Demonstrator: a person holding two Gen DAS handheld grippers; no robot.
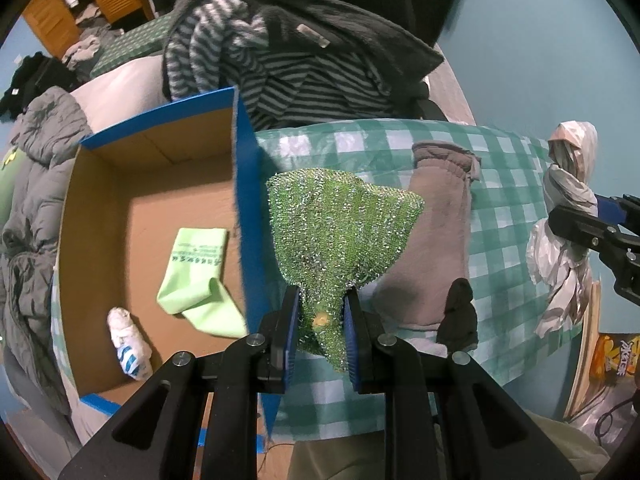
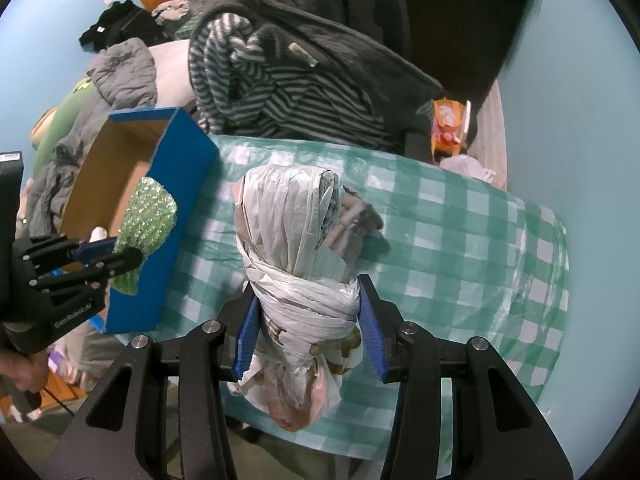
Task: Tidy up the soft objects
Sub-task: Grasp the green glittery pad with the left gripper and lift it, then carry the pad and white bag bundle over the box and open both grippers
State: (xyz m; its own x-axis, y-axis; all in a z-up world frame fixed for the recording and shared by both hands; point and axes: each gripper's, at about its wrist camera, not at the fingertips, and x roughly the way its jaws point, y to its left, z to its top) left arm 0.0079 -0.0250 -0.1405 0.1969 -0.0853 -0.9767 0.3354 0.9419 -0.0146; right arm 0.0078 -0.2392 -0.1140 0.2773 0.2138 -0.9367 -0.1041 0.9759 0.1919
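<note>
Left gripper pinched on a green glittery cloth, fanned out away from the pads above the blue box wall. Right gripper clamped across a knotted plastic bag, long axis near-to-far, over the checkered tablecloth. Brown sock beyond.

I count two grippers: left gripper, right gripper. One blue cardboard box. Inside box, two items: one lime-green cloth, one white-and-blue sock bundle. One glittery green scrubber. One knotted plastic bag. One grey-brown sock. One small black cloth. One checked tablecloth.
</note>
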